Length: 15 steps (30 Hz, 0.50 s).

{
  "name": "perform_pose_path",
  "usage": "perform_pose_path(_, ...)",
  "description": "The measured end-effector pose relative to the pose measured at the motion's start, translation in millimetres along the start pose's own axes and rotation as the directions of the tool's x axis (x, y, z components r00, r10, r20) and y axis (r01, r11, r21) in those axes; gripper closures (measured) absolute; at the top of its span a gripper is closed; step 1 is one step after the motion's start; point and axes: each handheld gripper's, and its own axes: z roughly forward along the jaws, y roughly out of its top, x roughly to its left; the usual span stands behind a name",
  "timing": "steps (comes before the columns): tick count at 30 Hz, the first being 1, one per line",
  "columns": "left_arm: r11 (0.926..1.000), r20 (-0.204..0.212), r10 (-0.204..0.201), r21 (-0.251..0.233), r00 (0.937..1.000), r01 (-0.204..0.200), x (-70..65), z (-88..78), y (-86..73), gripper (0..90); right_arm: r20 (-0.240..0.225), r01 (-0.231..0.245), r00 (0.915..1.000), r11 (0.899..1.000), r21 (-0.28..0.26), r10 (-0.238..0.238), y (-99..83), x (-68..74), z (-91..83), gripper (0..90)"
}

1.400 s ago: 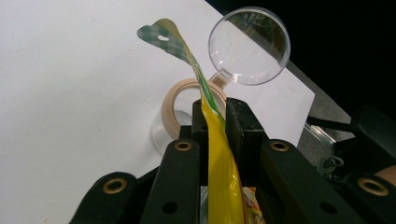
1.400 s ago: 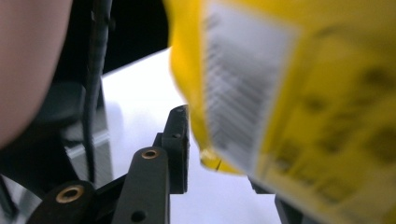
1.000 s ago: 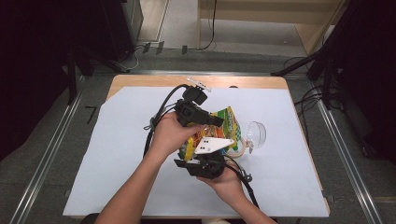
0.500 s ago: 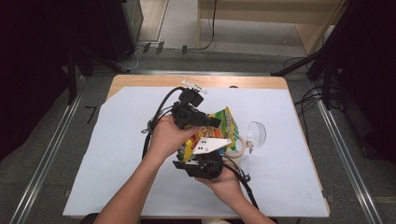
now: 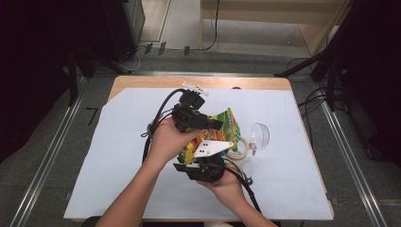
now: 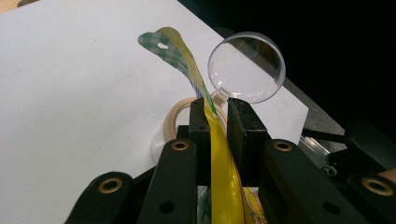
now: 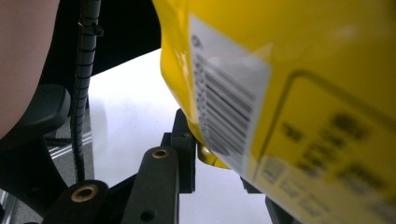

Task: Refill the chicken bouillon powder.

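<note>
A yellow and green snack bag (image 5: pixel 228 124) is held above the white sheet between both grippers. My left gripper (image 5: pixel 211 125) comes in from the left, shut on the bag's upper part. In the left gripper view the yellow film (image 6: pixel 215 140) runs between the black pads, and the bag's green checked top (image 6: pixel 164 43) curls away beyond my left gripper (image 6: pixel 218 116). My right gripper (image 5: pixel 201 153), with its grey plate on top, grips the bag from below. In the right gripper view the bag's barcode side (image 7: pixel 289 70) hides one jaw, and the bag's corner sits in my right gripper (image 7: pixel 210 156).
A roll of beige tape (image 5: pixel 239 149) lies under the bag, and a round magnifying glass (image 5: pixel 259 135) rests just right of it. Both lie on the white sheet (image 5: pixel 118 156) covering the wooden table (image 5: pixel 142 82). Cables trail from both grippers.
The left hand has shifted slightly with its gripper. The bag stays gripped by both grippers and the right hand has kept still.
</note>
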Motion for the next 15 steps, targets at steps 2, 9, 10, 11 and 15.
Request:
perform_pose_path(2, 1.0000, 0.002, 0.007, 0.000, 1.0000, -0.007, -0.7, 0.0, 0.0, 79.5, 0.004, 0.006, 1.0000, 1.000, 0.000, -0.006, 0.2, 0.1, -0.3, 72.9)
perform_pose_path(9, 1.0000, 0.017, 0.006, -0.004, 0.9998, -0.006, -0.5, -0.7, -0.5, 74.4, -0.015, -0.020, 0.9997, 1.000, -0.007, 0.020, 0.0, -1.9, -0.9, 72.9)
perform_pose_path(10, 1.0000, 0.016, 0.008, -0.005, 0.9998, -0.008, -0.7, -1.3, -0.4, 73.9, -0.019, -0.028, 0.9994, 1.000, -0.009, 0.028, 0.4, -2.4, -1.2, 72.8)
perform_pose_path(11, 0.9995, 0.018, 0.030, -0.005, 0.9994, -0.030, -1.3, -1.1, -0.9, 72.4, -0.018, -0.027, 0.9995, 1.000, -0.011, 0.027, 0.8, -2.3, -1.4, 72.7)
perform_pose_path(15, 0.9983, 0.011, 0.059, 0.002, 0.9982, -0.059, -2.8, 0.9, -1.1, 67.8, -0.019, -0.029, 0.9994, 0.999, -0.016, 0.029, 1.1, -2.6, -1.8, 72.7)
